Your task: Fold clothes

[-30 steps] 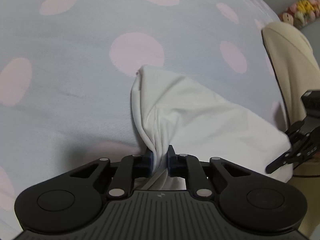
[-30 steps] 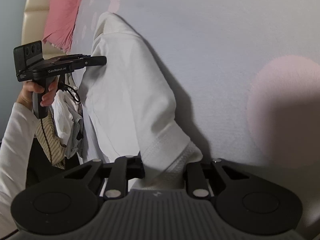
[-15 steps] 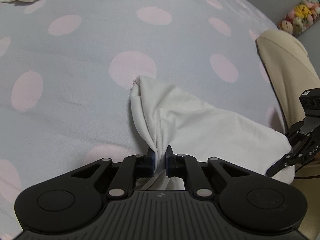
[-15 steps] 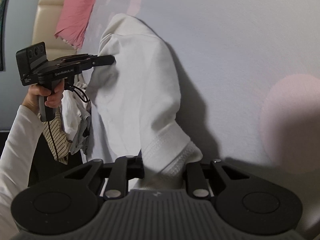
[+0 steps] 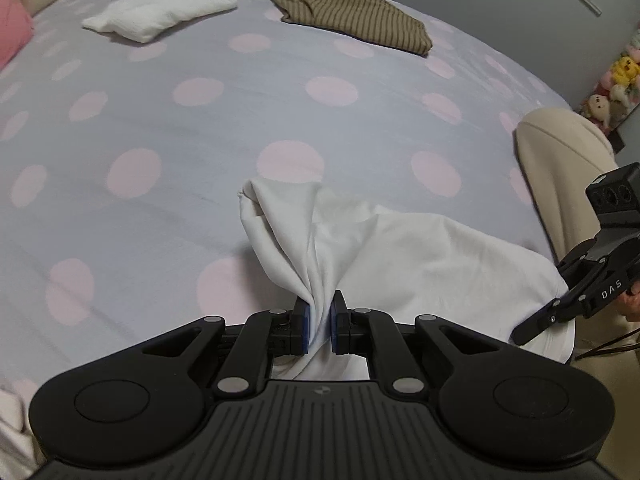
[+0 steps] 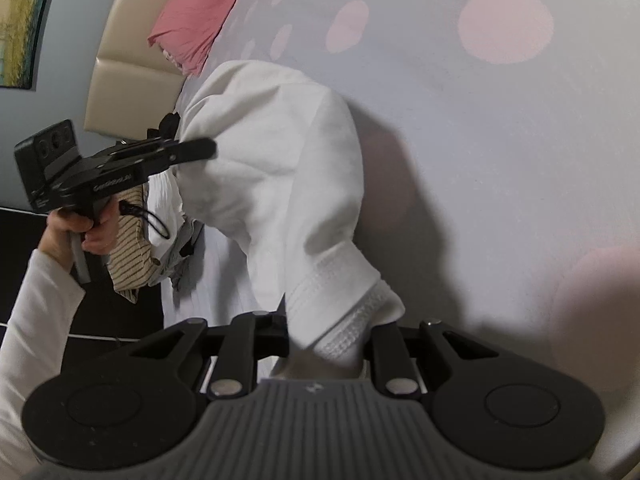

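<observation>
A white garment (image 5: 400, 256) hangs stretched between both grippers above a grey bedsheet with pink dots (image 5: 200, 128). My left gripper (image 5: 320, 322) is shut on a bunched fold of it, the cloth pinched between its blue pads. My right gripper (image 6: 328, 344) is shut on the garment's ribbed hem (image 6: 344, 336), which hides its fingertips. In the right wrist view the white garment (image 6: 288, 168) drapes leftward to the left gripper (image 6: 196, 148), held by a hand (image 6: 88, 228). The right gripper (image 5: 536, 326) shows at the left view's right edge.
A folded white garment (image 5: 160, 10) and a folded brown striped one (image 5: 356, 12) lie at the far side of the bed. A pink pillow (image 6: 196, 12) leans on the beige headboard (image 6: 116, 76). A heap of unfolded clothes (image 6: 144, 248) sits at the bed's edge. Plush toys (image 5: 616, 80) stand far right.
Both grippers have lifted with the white garment still held, so more of the bed and the two folded pieces came into view. The cloth now hangs higher and more gathered.
</observation>
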Demonstrator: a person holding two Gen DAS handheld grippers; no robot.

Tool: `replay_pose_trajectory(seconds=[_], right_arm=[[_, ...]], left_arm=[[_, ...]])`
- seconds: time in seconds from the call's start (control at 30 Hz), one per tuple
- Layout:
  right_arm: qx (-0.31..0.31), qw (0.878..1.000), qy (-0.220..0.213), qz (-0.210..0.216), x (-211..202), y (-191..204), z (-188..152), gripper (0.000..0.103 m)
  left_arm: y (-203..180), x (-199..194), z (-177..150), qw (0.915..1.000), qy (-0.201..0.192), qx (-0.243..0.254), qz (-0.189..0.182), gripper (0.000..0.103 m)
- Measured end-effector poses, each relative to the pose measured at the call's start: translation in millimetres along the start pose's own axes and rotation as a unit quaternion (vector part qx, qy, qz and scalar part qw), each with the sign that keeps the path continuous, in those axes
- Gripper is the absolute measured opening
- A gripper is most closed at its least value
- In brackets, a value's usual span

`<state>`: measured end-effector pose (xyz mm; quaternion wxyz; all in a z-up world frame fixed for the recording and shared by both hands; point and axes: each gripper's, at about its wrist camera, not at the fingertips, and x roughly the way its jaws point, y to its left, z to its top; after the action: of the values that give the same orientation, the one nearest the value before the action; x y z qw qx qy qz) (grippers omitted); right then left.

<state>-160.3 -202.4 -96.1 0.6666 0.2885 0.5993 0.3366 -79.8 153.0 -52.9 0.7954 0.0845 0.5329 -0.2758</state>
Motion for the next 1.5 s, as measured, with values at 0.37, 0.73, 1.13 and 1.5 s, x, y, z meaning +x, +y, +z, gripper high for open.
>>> replay_pose_trajectory(seconds=[0.37,0.73,1.13,1.5], right_arm=[[0.021,0.999,0.008,-0.042,3.0,-21.7,-3.6,0.025],[0.106,0.993,0.028,-0.041,-25.2,-56.6,-28.9,0.078],[0.139,0.990,0.034,0.012,19.4,-45.3,-37.4,0.089],[0.126,0.992,-0.002,0.013,33.4,-38.5,-25.6,0.029]], left_arm=[[18.6,55.8,20.3,0.9978,0.046,0.042,0.023,0.014],[50.0,65.7,32.9,0.9937,0.094,0.061,0.000,0.051],[70.8,107.6,32.4,0.9810,0.144,0.031,-0.126,0.066],[60.8,123.5,36.8,0.9703,0.167,0.002,-0.175,0.010]])
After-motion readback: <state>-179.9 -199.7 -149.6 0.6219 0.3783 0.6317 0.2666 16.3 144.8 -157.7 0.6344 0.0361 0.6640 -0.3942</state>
